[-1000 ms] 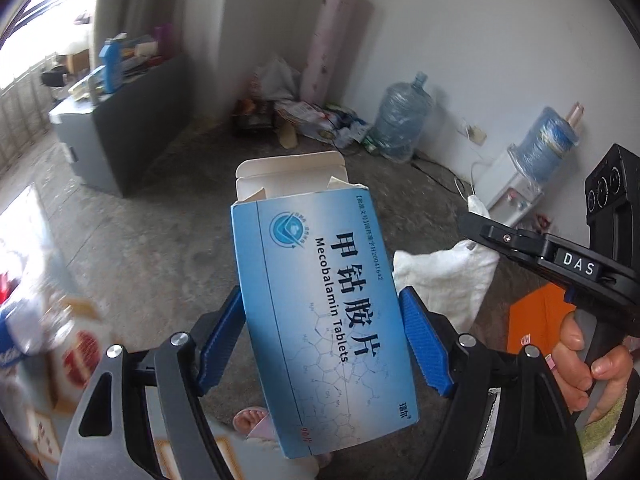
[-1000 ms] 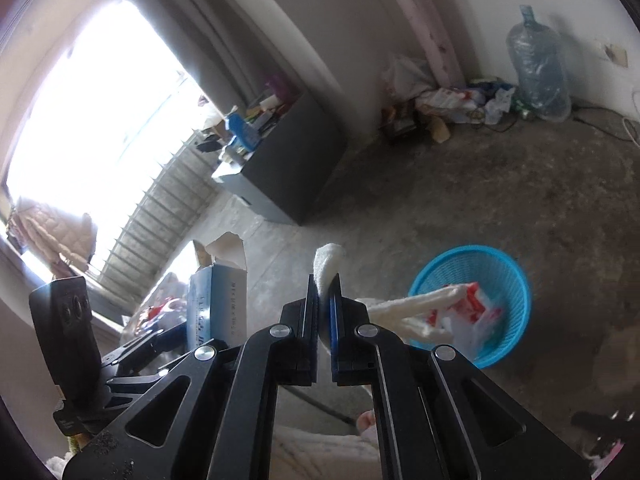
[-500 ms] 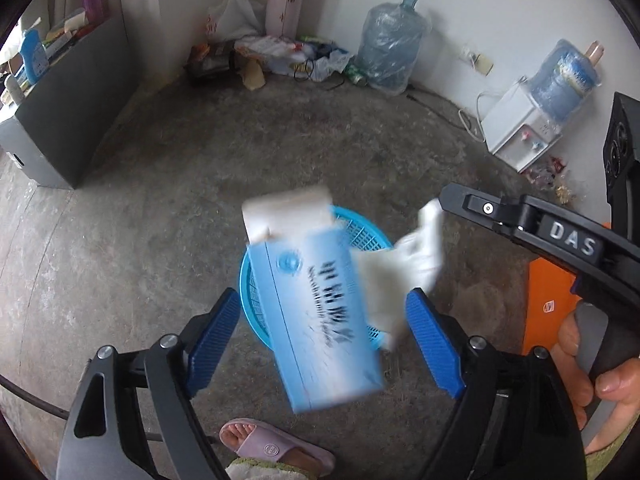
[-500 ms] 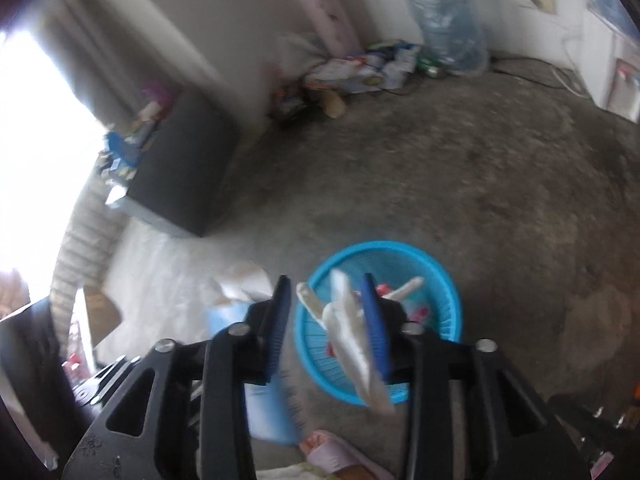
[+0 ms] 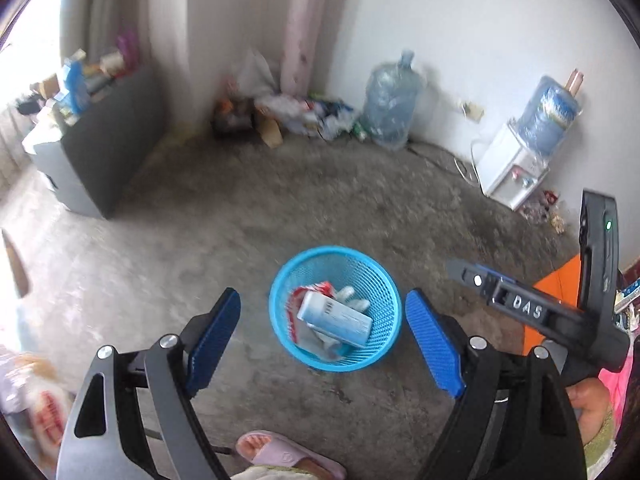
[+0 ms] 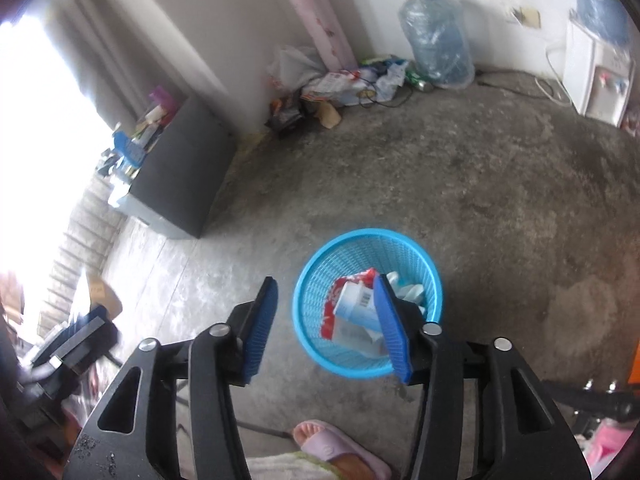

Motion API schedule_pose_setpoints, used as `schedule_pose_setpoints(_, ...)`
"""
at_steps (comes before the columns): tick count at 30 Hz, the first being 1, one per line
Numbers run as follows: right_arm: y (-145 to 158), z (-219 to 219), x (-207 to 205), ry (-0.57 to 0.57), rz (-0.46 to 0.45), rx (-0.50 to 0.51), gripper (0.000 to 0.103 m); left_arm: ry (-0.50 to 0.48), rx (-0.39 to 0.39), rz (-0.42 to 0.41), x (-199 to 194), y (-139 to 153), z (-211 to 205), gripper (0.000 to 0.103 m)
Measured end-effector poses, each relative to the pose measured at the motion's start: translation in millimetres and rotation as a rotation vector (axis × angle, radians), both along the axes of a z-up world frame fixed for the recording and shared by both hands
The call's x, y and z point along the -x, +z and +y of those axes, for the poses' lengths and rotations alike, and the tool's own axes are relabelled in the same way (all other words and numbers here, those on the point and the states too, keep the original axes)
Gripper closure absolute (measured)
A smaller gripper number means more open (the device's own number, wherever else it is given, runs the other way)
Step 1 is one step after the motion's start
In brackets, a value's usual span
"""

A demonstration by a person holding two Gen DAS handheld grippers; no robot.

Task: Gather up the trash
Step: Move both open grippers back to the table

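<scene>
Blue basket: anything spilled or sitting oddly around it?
Nothing stands out. The blue basket stands upright, with the medicine box and white glove inside; nothing lies on the floor right beside it.

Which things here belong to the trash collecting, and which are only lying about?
Job: blue mesh basket; tablet box, white tissue and red-and-white wrapper inside it.

Lying about: empty water jug, water dispenser, pink roll, dark cabinet, pink slipper.
</scene>
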State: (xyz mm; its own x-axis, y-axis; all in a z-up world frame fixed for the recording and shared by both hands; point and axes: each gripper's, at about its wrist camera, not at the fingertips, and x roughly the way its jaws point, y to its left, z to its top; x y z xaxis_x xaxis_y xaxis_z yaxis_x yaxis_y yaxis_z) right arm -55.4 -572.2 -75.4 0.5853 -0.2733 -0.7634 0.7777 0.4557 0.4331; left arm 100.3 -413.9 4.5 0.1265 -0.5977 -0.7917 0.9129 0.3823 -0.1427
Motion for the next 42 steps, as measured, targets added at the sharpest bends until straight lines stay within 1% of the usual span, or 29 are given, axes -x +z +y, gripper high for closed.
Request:
schedule_pose_setpoints(2,12.6,15.7,-2.0,0.047,-0.008,0.029,0.046,0.034,0.013,-0.053,-1.6,18.3,29.8,0.020)
schedule_pose_setpoints(4,26.8,33.9,-4.6,0.091,-0.010,0.069,0.039,0.076,0.026,-0.090,-5.4,32.8,61.8,0.020)
schedule_pose_setpoints(7,44.8,58.5,-10.1,0.170,-0.031,0.119,0.033,0.160,0.055,-0.117,-13.7,54.8,115.0,0.020)
schedule_pose_setpoints(9,56.0,73.6,-15.8,0.219,-0.050,0.140,0.032,0.235,0.084,-0.137,-17.9,69.1,154.0,0.020)
schedule_pose_setpoints(12,69.2,91.7,-26.8,0.291,-0.077,0.157,0.032,0.340,0.117,-0.174,-22.1,83.1,207.5,0.020)
schedule_pose_setpoints(16,84.6,119.2,-40.5,0.391,-0.117,0.180,0.032,0.519,0.133,-0.226,-28.5,97.8,287.0,0.020)
schedule_pose_setpoints(17,87.5,125.9,-44.0,0.418,-0.130,0.183,0.031,0.572,0.150,-0.241,-30.5,100.6,304.5,0.020)
schedule_pose_setpoints(20,91.8,142.9,-58.4,0.495,-0.168,0.172,0.031,0.720,0.154,-0.262,-37.1,106.8,363.5,0.020)
schedule_pose_setpoints(23,93.3,158.8,-77.9,0.573,-0.195,0.147,0.031,0.836,0.152,-0.270,-40.0,109.0,409.9,0.020)
schedule_pose_setpoints(26,94.9,178.6,-100.1,0.643,-0.194,0.135,0.031,0.907,0.159,-0.267,-41.0,106.5,444.0,0.020)
schedule_pose_setpoints(29,98.1,199.1,-115.3,0.701,-0.194,0.117,0.031,0.942,0.169,-0.256,-41.8,102.0,464.0,0.020)
schedule_pose_setpoints(32,103.2,214.6,-124.2,0.731,-0.197,0.123,0.031,0.945,0.184,-0.233,-47.6,96.4,472.1,0.020)
schedule_pose_setpoints(35,108.1,223.5,-133.5,0.750,-0.196,0.134,0.031,0.917,0.198,-0.217,-55.2,91.2,462.4,0.020)
schedule_pose_setpoints(39,109.7,227.9,-143.6,0.766,-0.183,0.147,0.031,0.852,0.211,-0.193,-71.0,82.0,442.5,0.020)
schedule_pose_setpoints(42,110.7,229.5,-157.7,0.783,-0.176,0.156,0.031,0.813,0.212,-0.154,-86.3,69.2,427.7,0.020)
